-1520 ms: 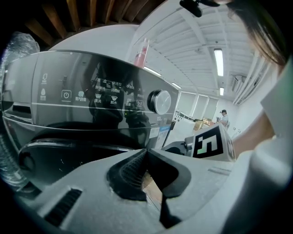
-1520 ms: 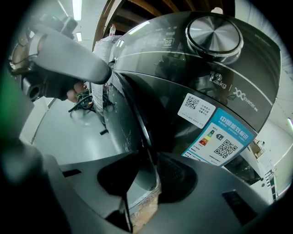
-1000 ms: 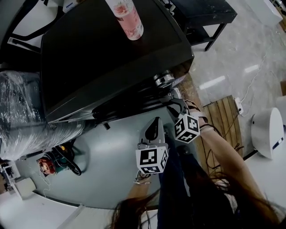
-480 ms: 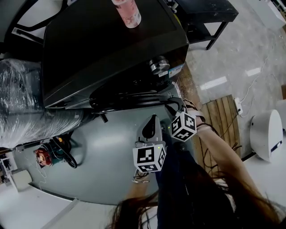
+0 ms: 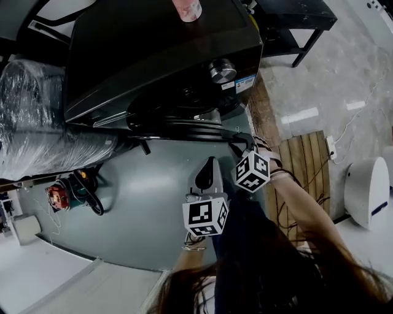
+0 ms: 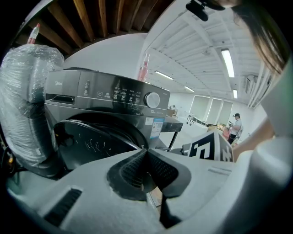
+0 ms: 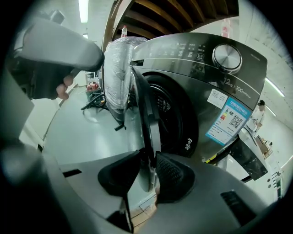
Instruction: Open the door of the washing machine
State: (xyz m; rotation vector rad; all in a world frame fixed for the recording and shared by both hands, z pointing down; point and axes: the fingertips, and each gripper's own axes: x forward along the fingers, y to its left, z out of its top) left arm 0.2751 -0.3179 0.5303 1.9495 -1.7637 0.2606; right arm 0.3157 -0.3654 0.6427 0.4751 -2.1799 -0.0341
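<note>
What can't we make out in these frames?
- Drum contents: in the right gripper view the inside is dark and partly behind the door.
- Pink bottle on the washing machine: the head view's top edge cuts it off.
- Panel lettering: too small to read in the left gripper view.
- Wrapped bundle: in the head view, plastic film hides what is inside.

Lower centre: right gripper [image 7: 149, 161] fingers [image 7: 173, 176] clamped on the rim of the washing machine [image 7: 197, 91] door [image 7: 147, 119]. The door is ajar and seen edge-on, with the dark drum opening [image 7: 171, 114] behind it. Dial [image 7: 227, 57] upper right, label sticker [image 7: 230, 119] at right. Plastic-wrapped bundle [image 7: 116, 68] upper centre-left, grey floor [image 7: 87, 132] at left.
</note>
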